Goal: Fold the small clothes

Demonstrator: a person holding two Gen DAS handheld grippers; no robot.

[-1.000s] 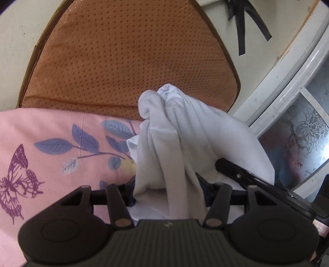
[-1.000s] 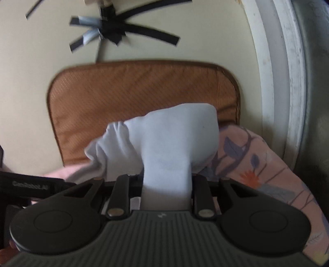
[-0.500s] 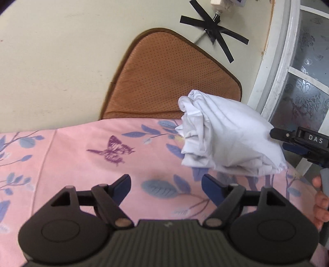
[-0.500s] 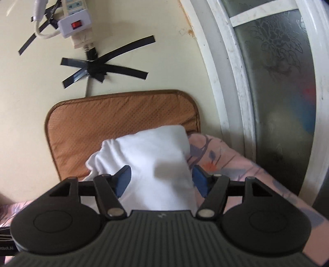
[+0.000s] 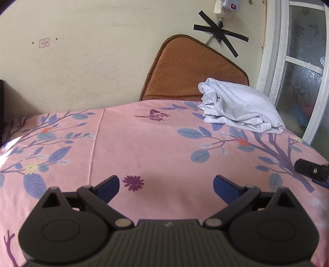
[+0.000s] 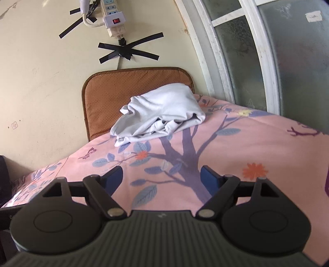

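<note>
Now the white garment (image 5: 240,108) is lying in a loosely folded bundle at the far corner of the pink floral sheet (image 5: 144,147), its back edge resting against the brown perforated cushion (image 5: 185,67) that is leaning on the wall. Both grippers are hanging well apart from it. The left gripper (image 5: 166,184) is spreading its jaws wider — nothing is sitting between them but bare sheet. The right gripper (image 6: 161,177) is likewise opening over the printed tree — empty too. Black tape crosses (image 6: 128,51) are holding a power strip (image 6: 112,18) to the wall.
</note>
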